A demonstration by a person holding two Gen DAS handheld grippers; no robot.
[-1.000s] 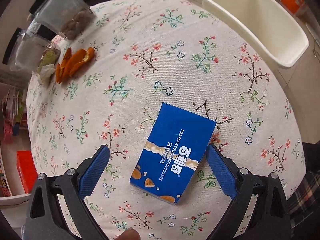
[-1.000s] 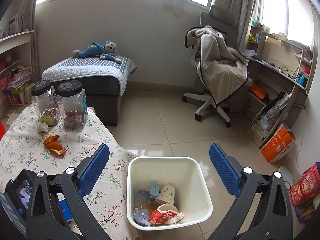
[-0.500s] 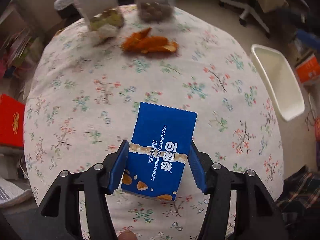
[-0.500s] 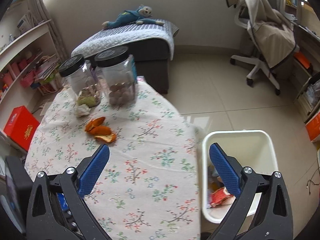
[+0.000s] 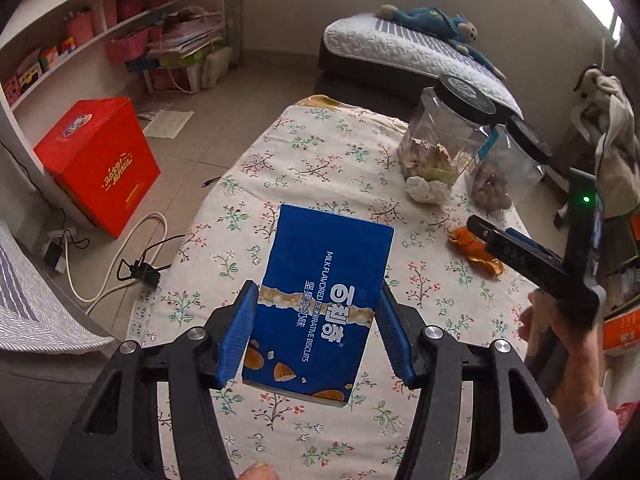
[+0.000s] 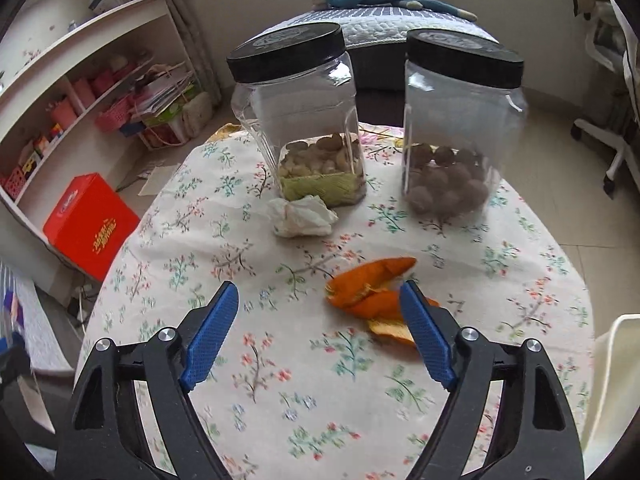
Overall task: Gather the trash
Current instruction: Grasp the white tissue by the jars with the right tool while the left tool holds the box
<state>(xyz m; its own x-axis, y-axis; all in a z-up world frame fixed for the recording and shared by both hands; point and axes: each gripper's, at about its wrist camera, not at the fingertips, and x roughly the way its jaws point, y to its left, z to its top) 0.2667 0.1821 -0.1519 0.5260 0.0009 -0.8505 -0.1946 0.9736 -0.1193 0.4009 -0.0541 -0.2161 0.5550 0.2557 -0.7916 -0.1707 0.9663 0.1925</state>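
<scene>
The left gripper (image 5: 314, 336) is clamped on a blue biscuit box (image 5: 320, 300), its two blue pads pressed against the box's long sides near its lower end, so the box's long axis runs straight out along the fingers toward twelve o'clock in the left wrist view; it looks lifted clear of the floral tablecloth (image 5: 320, 152). The right gripper (image 6: 316, 332) holds nothing: its jaws stand wide but have just been narrowing, with only cloth between the pads. The relation that matters for the coming move is that the orange peel (image 6: 370, 292) lies at about one o'clock from the gripper's midpoint, just beyond and partly behind the right-hand pad, not centred in the gap; its long axis runs roughly from ten to four o'clock. The right hand is plainly the nearer one to it, and the left is already occupied, so a small shift toward one o'clock seems needed before closing. A crumpled tissue (image 6: 302, 216) sits farther out at twelve o'clock, touching the base of the left jar (image 6: 298, 116). Counted: one box, one cluster of peel pieces, one tissue, two black-lidded jars, the second (image 6: 460, 120) standing at one o'clock. A sliver of white bin (image 6: 616, 364) shows at three o'clock.
</scene>
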